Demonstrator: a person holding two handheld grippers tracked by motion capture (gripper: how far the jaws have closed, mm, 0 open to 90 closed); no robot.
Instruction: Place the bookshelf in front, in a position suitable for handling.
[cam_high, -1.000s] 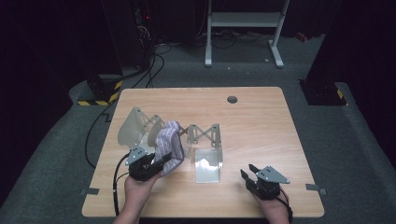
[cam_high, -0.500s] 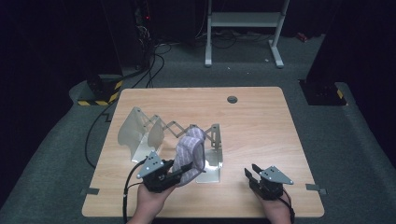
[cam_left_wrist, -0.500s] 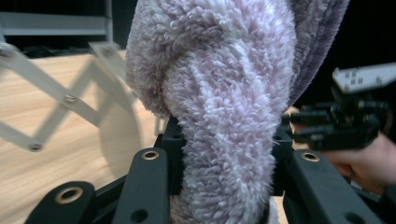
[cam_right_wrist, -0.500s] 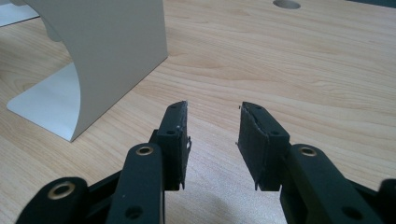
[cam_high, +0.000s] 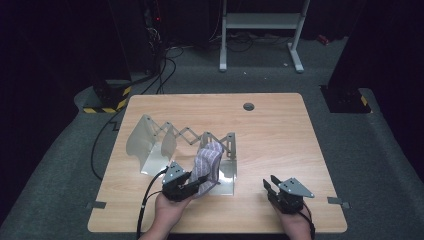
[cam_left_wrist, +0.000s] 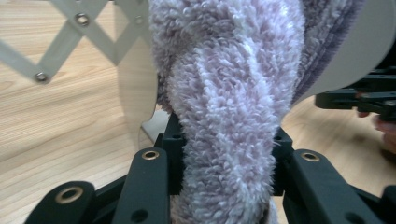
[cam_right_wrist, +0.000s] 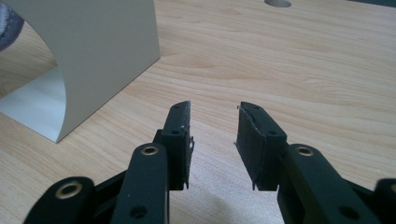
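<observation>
A fluffy lilac slipper-like piece (cam_high: 207, 162) is clamped at its near end by my left gripper (cam_high: 192, 186); its far end rests against the right part of a white accordion rack (cam_high: 165, 137). In the left gripper view the fuzzy piece (cam_left_wrist: 229, 116) sits squeezed between both jaws, beside a curved white rack panel (cam_left_wrist: 137, 88). My right gripper (cam_high: 270, 186) rests near the table's front right. In the right gripper view my right gripper (cam_right_wrist: 214, 126) is open over bare wood; its jaws have just been closing a little, with nothing between them.
The rack's end panel (cam_right_wrist: 102, 51) stands left of and ahead of the right gripper. A round cable hole (cam_high: 248, 106) lies at the wooden table's (cam_high: 280, 135) far middle. Cables run off the table's left side.
My left gripper has carried the fluffy piece rightward from the rack's left sections to its right end, and slightly lower. The right hand has stayed put.
</observation>
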